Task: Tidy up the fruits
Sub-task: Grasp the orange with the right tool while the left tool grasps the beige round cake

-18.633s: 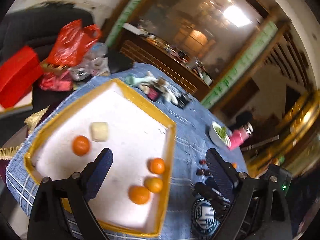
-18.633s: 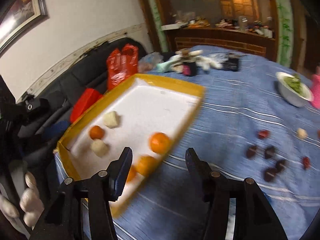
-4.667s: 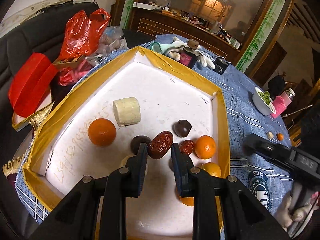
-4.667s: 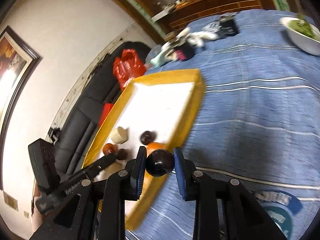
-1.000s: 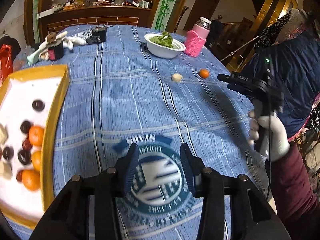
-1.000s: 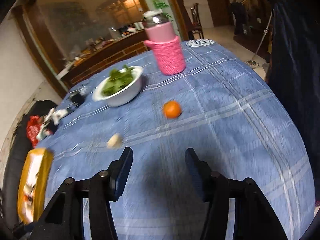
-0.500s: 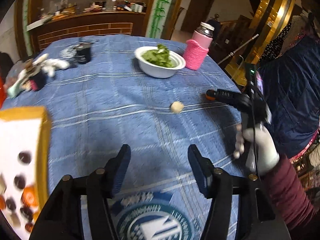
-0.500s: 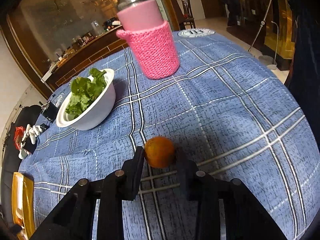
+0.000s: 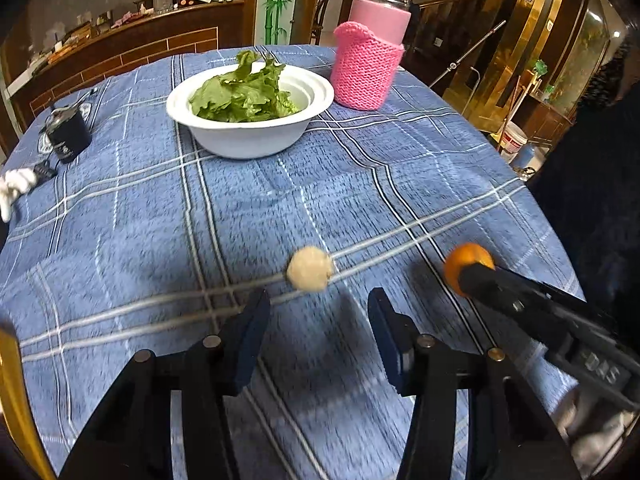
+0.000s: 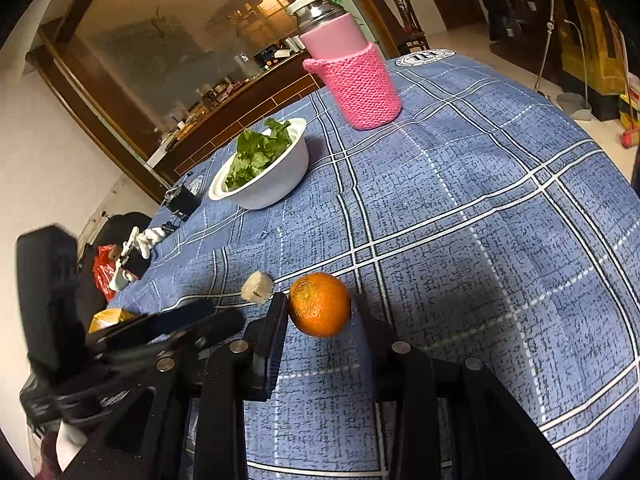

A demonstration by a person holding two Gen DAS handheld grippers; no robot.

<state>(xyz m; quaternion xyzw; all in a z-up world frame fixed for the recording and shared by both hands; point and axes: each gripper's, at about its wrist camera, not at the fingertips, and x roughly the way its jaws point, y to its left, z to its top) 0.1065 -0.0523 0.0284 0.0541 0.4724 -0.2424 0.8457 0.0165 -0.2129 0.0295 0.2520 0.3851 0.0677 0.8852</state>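
Observation:
My right gripper is shut on a small orange and holds it just above the blue plaid tablecloth. The orange also shows in the left wrist view, with the right gripper's fingers behind it. A pale beige piece of fruit lies on the cloth just ahead of my open, empty left gripper; it shows in the right wrist view too. The yellow edge of the fruit tray is at the far left.
A white bowl of green leaves and a bottle in a pink knitted sleeve stand farther back. A small dark box and a white toy lie at the left. The table edge drops off at the right.
My left gripper has moved forward toward the beige fruit piece. My right gripper has closed on the orange and lifted it slightly.

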